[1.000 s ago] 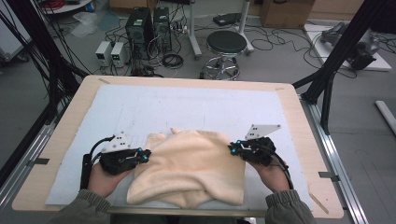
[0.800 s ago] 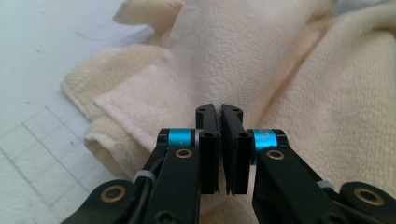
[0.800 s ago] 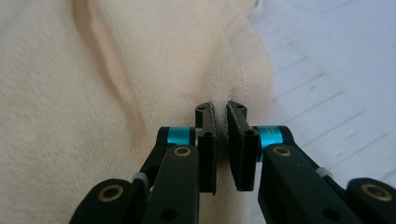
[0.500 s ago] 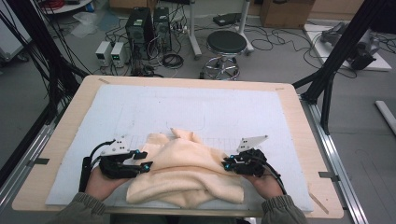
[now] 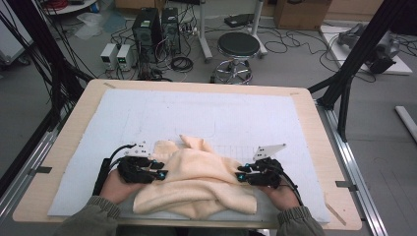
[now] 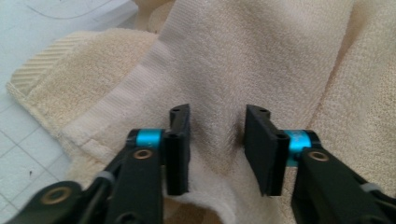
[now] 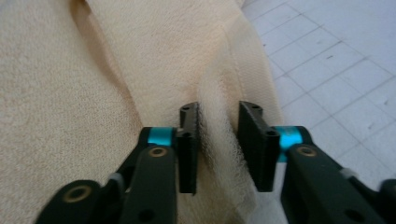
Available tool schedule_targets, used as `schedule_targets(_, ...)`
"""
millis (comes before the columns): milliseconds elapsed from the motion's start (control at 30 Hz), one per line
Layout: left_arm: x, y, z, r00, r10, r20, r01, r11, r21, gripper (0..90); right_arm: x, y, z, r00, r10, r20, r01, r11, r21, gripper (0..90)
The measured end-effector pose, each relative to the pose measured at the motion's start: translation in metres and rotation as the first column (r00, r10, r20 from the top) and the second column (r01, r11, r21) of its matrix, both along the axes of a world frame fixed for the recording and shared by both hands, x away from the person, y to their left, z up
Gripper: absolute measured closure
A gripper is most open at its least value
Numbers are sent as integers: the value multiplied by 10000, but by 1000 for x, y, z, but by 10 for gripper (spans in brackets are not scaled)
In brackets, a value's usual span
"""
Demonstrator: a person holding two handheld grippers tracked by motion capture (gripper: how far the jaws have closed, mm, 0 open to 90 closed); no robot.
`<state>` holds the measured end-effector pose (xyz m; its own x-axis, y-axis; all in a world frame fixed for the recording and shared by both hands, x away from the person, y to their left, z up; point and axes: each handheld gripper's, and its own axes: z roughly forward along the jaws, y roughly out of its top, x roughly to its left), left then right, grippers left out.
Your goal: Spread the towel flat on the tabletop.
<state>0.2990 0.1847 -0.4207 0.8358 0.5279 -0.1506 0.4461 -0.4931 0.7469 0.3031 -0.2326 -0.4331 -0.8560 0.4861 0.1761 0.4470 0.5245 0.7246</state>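
Towel (image 5: 196,184) is bunched at the mat's (image 5: 147,113) near edge. Left gripper (image 6: 217,140), just narrowed, straddles cloth ungripped; right gripper (image 7: 218,140) loosely brackets a hem fold. Cloth could be dropped if lifted before clamping.

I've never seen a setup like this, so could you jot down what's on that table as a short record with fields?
Surface: pale wooden table covered by a white gridded mat
Item: cream terry-cloth towel, crumpled and partly folded, at the near edge
Left gripper: at the towel's left side; fingers apart, a fold of cloth between them, jaws have just been closing
Right gripper: at the towel's right side; a raised ridge of cloth between its fingers, with gaps showing
Behind the table: black round stool, computer towers
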Motion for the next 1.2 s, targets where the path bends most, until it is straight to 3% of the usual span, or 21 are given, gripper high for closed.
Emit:
schedule_targets(100, -2, 2, 2, 9998, 109, 149, -109, 9999, -53, 800, -1, 4, 3, 9996, 164, 214, -158, 9994, -296, 812)
schedule_targets(167, -4, 2, 4, 9989, 219, 414, -218, 9998, -29, 832, 0, 4, 7, 9992, 151, 376, -139, 9994, -303, 820)
schedule_targets(233, -6, 4, 7, 9972, 354, 656, -347, 9993, -125, 840, -1, 3, 14, 9983, 94, 567, -80, 9997, -242, 822)
schedule_targets(333, -5, 8, 13, 9973, 400, 614, -374, 9984, -432, 841, -1, 1, 27, 9954, 64, 951, -55, 9999, -97, 826)
schedule_targets(667, -3, 16, 42, 9842, 1094, 1393, -910, 9870, -1323, 841, 5, -4, 62, 9851, -117, 1713, 54, 9993, 375, 826)
schedule_targets(800, 1, 18, 50, 9784, 1381, 1540, -1106, 9784, -1747, 840, 7, -4, 72, 9798, -81, 2000, -24, 9986, 523, 827)
schedule_targets(1000, 12, 21, 64, 9705, 1722, 1686, -1286, 9616, -2423, 840, 15, -8, 83, 9721, -290, 2327, -3, 9922, 1249, 828)
schedule_targets(1067, 18, 20, 70, 9680, 1770, 1777, -1316, 9616, -2408, 839, 21, -10, 86, 9711, -374, 2355, 39, 9900, 1411, 828)
schedule_targets(1200, 30, 19, 83, 9614, 2018, 1872, -1424, 9467, -2890, 839, 32, -11, 95, 9696, -500, 2395, 79, 9847, 1739, 830)
